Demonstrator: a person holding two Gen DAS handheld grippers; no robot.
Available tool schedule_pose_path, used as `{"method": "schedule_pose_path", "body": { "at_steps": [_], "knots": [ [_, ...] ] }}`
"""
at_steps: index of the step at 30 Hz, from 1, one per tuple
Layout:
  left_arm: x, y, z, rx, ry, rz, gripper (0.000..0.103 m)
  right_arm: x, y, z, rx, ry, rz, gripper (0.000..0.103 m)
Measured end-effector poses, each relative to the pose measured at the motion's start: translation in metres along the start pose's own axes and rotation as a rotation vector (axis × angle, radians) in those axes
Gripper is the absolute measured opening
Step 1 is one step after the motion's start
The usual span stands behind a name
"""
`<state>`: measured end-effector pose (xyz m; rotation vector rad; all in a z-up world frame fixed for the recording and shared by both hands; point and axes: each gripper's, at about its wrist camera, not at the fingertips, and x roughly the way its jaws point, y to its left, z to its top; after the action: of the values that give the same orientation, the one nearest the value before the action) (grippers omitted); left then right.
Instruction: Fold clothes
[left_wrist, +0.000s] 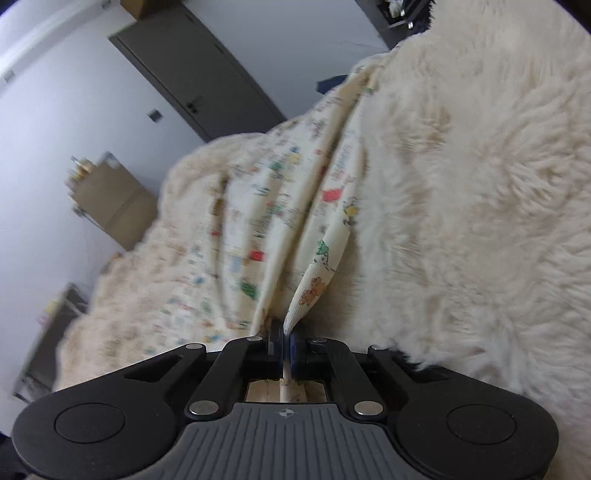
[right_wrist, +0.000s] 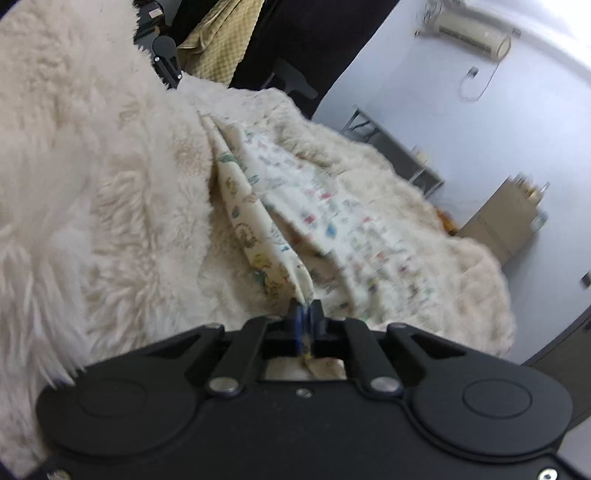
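Left wrist view shows the left gripper (left_wrist: 283, 334) with its fingers (left_wrist: 297, 349) clamped on a bunched edge of a cream printed garment (left_wrist: 280, 206). From there the cloth stretches away in long folds over a shaggy cream fur blanket (left_wrist: 461, 184). Right wrist view shows the right gripper (right_wrist: 306, 319) with its fingers (right_wrist: 298, 325) pressed together on another edge of the same garment (right_wrist: 325, 218), which lies on the blanket (right_wrist: 110, 184). A dark door (left_wrist: 192, 74) and a cardboard box (left_wrist: 114, 203) stand by the wall behind.

Each of your wrist cameras looks forward and slightly down along its fingers, close over the printed cloth (left_wrist: 295, 206) (right_wrist: 332, 221) on the shaggy blanket (left_wrist: 461, 184) (right_wrist: 110, 184), which both share.
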<state>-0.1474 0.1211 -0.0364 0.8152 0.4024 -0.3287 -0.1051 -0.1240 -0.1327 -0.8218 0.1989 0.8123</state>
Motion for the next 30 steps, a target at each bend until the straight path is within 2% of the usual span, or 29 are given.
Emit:
{"method": "schedule_pose_path", "body": {
  "at_steps": [3,5,7,9,10,11,12,13,16,18,19,20,21,22,23,24,25,26,27,28,30],
  "knots": [
    [-0.032,0.015,0.006,-0.04,-0.097,0.043,0.0,-0.023,-0.011,0.0,0.029,-0.071,-0.012,0.0],
    [-0.049,0.021,0.008,-0.068,-0.161,0.038,0.0,-0.038,-0.016,-0.002,0.041,-0.096,-0.004,0.0],
    [-0.074,0.027,0.007,-0.106,-0.255,-0.04,0.0,-0.05,-0.018,-0.006,0.037,-0.095,0.022,0.0],
    [-0.089,0.028,0.004,-0.119,-0.297,-0.086,0.001,-0.056,-0.015,-0.008,0.02,-0.082,0.041,0.0],
    [-0.092,0.028,0.003,-0.124,-0.297,-0.118,0.012,-0.057,-0.014,-0.009,0.024,-0.065,0.079,0.0],
    [-0.093,0.028,0.001,-0.131,-0.287,-0.159,0.048,-0.058,-0.01,-0.014,0.018,-0.029,0.163,0.001],
    [-0.094,0.025,-0.002,-0.119,-0.273,-0.207,0.065,-0.057,-0.001,-0.021,-0.022,0.008,0.227,0.0],
    [-0.095,0.024,-0.007,-0.114,-0.257,-0.212,0.073,-0.056,0.0,-0.024,-0.023,0.022,0.253,0.0],
    [-0.103,0.036,-0.025,-0.185,-0.245,-0.15,0.075,-0.056,-0.007,-0.028,0.025,0.026,0.279,0.005],
    [-0.116,0.063,-0.053,-0.352,-0.287,-0.076,0.089,-0.061,-0.016,-0.028,0.056,-0.009,0.252,0.03],
    [-0.121,0.074,-0.064,-0.425,-0.301,-0.042,0.096,-0.064,-0.023,-0.028,0.093,-0.042,0.233,0.039],
    [-0.124,0.082,-0.074,-0.484,-0.307,-0.012,0.1,-0.067,-0.032,-0.029,0.137,-0.08,0.212,0.056],
    [-0.126,0.092,-0.087,-0.567,-0.285,0.043,0.101,-0.07,-0.041,-0.03,0.181,-0.118,0.19,0.07],
    [-0.128,0.103,-0.103,-0.663,-0.243,0.112,0.103,-0.073,-0.049,-0.031,0.225,-0.156,0.169,0.073],
    [-0.129,0.115,-0.118,-0.758,-0.2,0.182,0.103,-0.068,-0.059,-0.033,0.295,-0.158,0.149,0.075],
    [-0.126,0.125,-0.135,-0.848,-0.13,0.248,0.103,-0.061,-0.069,-0.035,0.375,-0.147,0.13,0.076],
    [-0.114,0.137,-0.157,-0.955,-0.014,0.317,0.103,-0.053,-0.079,-0.037,0.454,-0.137,0.11,0.076],
    [-0.102,0.146,-0.173,-1.024,0.063,0.348,0.103,-0.045,-0.089,-0.04,0.533,-0.126,0.09,0.078],
    [-0.092,0.153,-0.182,-1.063,0.105,0.355,0.103,-0.037,-0.099,-0.042,0.612,-0.115,0.069,0.079],
    [-0.077,0.158,-0.198,-1.114,0.163,0.351,0.103,-0.03,-0.109,-0.044,0.691,-0.103,0.049,0.079],
    [-0.053,0.162,-0.223,-1.149,0.239,0.33,0.102,-0.014,-0.118,-0.055,0.789,-0.081,0.048,0.079]
  ]
}}
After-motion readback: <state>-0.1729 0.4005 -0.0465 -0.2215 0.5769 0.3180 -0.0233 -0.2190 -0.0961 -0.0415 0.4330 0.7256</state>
